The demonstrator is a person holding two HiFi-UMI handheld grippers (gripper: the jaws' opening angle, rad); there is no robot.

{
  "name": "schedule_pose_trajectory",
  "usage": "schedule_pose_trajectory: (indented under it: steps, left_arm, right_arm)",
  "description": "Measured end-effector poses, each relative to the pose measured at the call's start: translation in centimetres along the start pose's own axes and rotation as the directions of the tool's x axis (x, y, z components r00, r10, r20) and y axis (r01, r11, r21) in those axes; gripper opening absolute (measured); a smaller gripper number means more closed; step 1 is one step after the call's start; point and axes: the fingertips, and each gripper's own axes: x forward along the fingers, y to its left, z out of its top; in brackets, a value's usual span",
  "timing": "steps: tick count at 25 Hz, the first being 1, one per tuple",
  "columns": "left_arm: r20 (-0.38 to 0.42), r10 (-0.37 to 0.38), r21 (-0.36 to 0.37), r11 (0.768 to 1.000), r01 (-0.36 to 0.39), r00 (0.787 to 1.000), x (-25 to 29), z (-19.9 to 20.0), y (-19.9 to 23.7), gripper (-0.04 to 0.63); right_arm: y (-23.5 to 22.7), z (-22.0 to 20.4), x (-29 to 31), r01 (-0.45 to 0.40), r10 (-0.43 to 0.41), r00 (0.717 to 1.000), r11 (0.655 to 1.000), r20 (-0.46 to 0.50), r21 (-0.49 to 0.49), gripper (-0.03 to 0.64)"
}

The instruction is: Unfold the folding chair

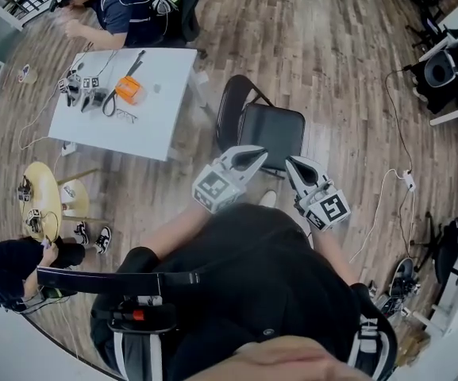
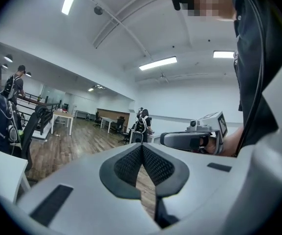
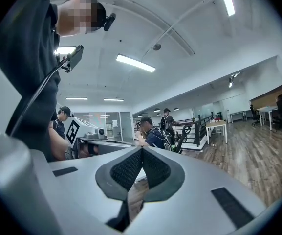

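The black folding chair (image 1: 270,132) stands on the wooden floor just ahead of me, its seat lying flat and its curved back (image 1: 230,105) at the left. My left gripper (image 1: 254,156) hovers over the seat's near left corner, jaws shut and empty. My right gripper (image 1: 293,166) hangs beside the seat's near right corner, also shut with nothing in it. In the left gripper view the pads (image 2: 141,148) meet, and the right gripper (image 2: 195,138) shows beyond them. In the right gripper view the pads (image 3: 141,153) meet too, with the left gripper (image 3: 89,140) behind.
A white table (image 1: 145,121) carrying an orange object (image 1: 128,90) and spare grippers stands to the chair's left, with a person seated behind it. A round yellow stool (image 1: 44,193) and another person are at the far left. Cables and a power strip (image 1: 408,181) lie on the right.
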Motion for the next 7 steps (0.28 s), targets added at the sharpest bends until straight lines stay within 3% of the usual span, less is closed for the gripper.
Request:
schedule_pose_trajectory:
  steps: [7]
  left_arm:
    - [-0.006, 0.008, 0.011, 1.000, -0.008, 1.000, -0.36, -0.43, -0.19, 0.005]
  right_arm:
    - [-0.30, -0.79, -0.29, 0.016, -0.016, 1.000, 1.000, -0.021, -0.008, 0.008]
